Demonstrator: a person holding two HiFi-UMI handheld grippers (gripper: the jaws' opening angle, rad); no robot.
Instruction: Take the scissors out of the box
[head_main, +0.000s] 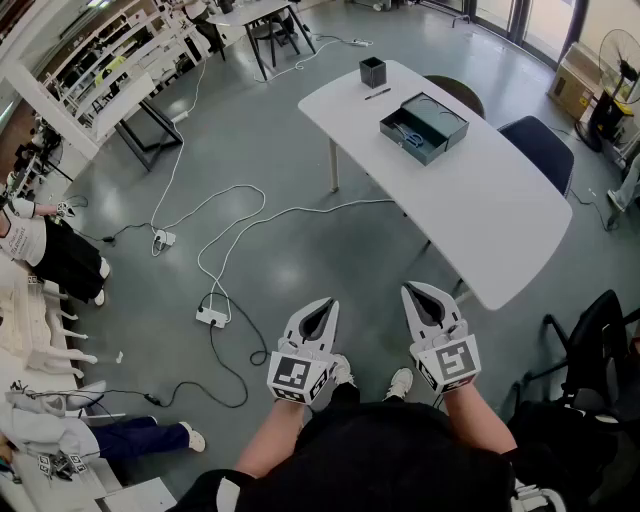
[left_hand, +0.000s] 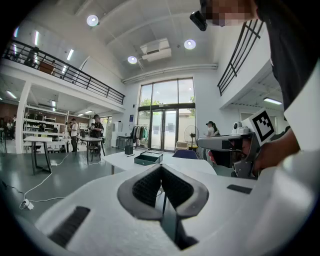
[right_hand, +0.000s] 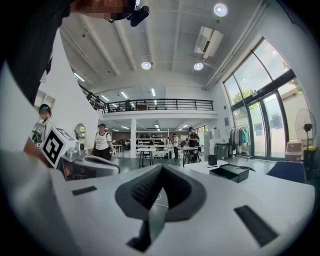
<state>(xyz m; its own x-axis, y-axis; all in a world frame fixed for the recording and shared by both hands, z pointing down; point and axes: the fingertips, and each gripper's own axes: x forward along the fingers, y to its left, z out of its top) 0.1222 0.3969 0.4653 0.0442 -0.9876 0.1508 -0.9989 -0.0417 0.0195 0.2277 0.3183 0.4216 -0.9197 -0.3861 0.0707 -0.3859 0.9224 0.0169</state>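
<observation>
Grey floor (head_main: 260, 160), the largest thing in the head view, with white cables (head_main: 240, 235) looping to a power strip (head_main: 211, 317). Long white table (head_main: 500, 220) at upper right, blue chair (head_main: 540, 145) at its far side.

Left claw (head_main: 322, 302) and right claw (head_main: 417, 290) are held side by side over the floor in front of the person, well apart from the table. Both are closed and empty: in the left gripper view the claw (left_hand: 161, 167) has its ribbed pads meeting at the tip, same in the right gripper view (right_hand: 161, 167).

Print: the only marks that can be made out are black-and-white square markers on the left cube (head_main: 293, 375) and right cube (head_main: 452, 362). No words legible.

Dark box (head_main: 424, 127) sits open on the table, lid beside it. Dark cup (head_main: 373, 71) stands near the table's far end, apart from the box. Scissors (head_main: 408, 135), blue handles, lie inside the box. Pen (head_main: 377, 94) lies on the table between cup and box.

View differences: only the head view looks down into the box and shows the scissors. The gripper views see the box side-on (left_hand: 148, 159) (right_hand: 231, 172), contents hidden, with the cup behind it (left_hand: 129, 149) (right_hand: 213, 160). They add the hall: a railed mezzanine, tall glass doors, ceiling lights, people standing at other tables. Each gripper view also catches the other claw's cube, right one (left_hand: 262, 126), left one (right_hand: 54, 145). Cables and power strip show clearly only from the head view.
</observation>
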